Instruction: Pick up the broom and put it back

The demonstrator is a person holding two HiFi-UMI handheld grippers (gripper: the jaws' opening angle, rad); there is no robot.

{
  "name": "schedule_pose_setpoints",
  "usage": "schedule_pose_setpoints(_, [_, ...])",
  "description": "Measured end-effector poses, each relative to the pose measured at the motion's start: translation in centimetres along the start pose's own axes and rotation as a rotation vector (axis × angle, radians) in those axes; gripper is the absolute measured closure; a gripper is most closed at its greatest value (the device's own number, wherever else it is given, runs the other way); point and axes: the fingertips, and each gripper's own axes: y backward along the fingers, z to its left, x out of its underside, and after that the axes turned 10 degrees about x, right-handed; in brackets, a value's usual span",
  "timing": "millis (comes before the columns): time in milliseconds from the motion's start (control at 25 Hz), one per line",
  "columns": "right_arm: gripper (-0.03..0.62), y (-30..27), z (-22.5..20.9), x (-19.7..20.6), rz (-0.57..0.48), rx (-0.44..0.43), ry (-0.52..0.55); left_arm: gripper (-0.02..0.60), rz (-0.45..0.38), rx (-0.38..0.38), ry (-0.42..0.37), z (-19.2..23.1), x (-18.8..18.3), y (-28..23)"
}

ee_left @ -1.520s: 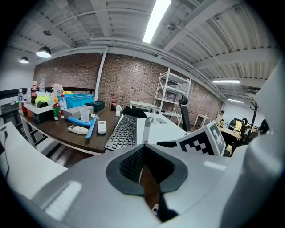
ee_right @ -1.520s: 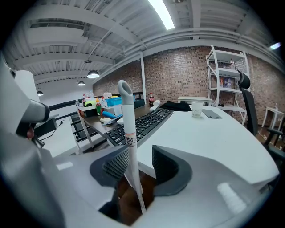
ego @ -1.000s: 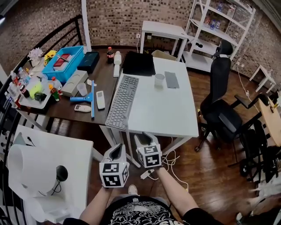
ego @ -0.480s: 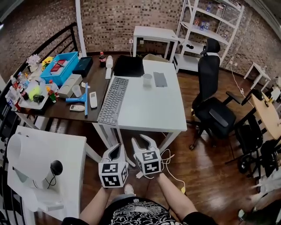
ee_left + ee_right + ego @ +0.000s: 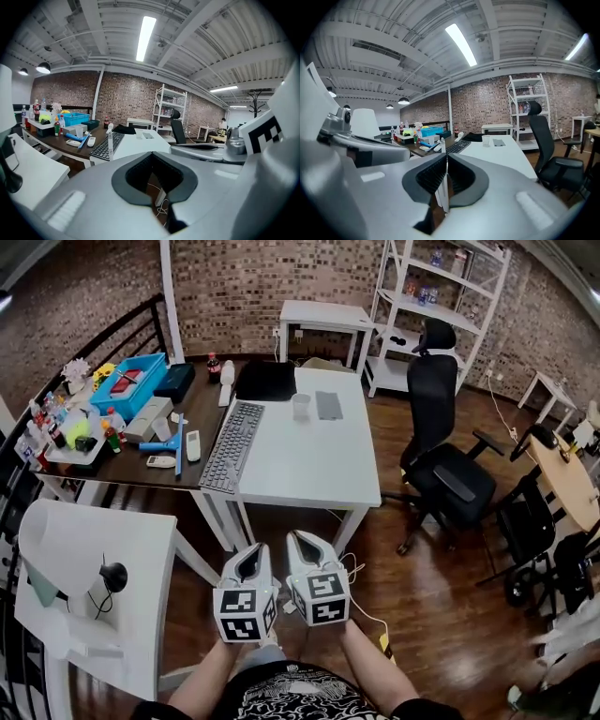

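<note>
Two work surfaces stand side by side ahead of you: a white desk (image 5: 309,465) and, just beside it on its left, a dark table (image 5: 202,395). On the desk lie a keyboard (image 5: 221,432) along the left edge and a cup (image 5: 301,406) farther back. The dark table is crowded, with a blue bin (image 5: 128,385) toward the rear and bottles along its left end.

The broom (image 5: 174,442), blue and short-handled, lies flat on the dark table near the front edge, just beside a white remote (image 5: 193,445). It is well apart from both of your tools.

A black office chair (image 5: 441,427) stands to the right of the desk on the wood floor (image 5: 431,577). White shelving (image 5: 441,306) and a brick wall (image 5: 244,287) close the room behind.

You hold both tools low in front of your body, side by side and near each other, over the floor short of the desk's near edge, pointing toward the desk. Your left gripper (image 5: 251,555) has its jaws together and holds nothing. Your right gripper (image 5: 302,546) has just been closing; its jaws now stand together with nothing between them.
</note>
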Motion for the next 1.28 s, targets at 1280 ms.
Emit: schedule_pose_setpoints(1280, [0.594,16.9,-1.4,-2.6,-0.259,0.043,0.023,0.577,-0.152,0.077,-0.179,-13.7,-0.6,7.5])
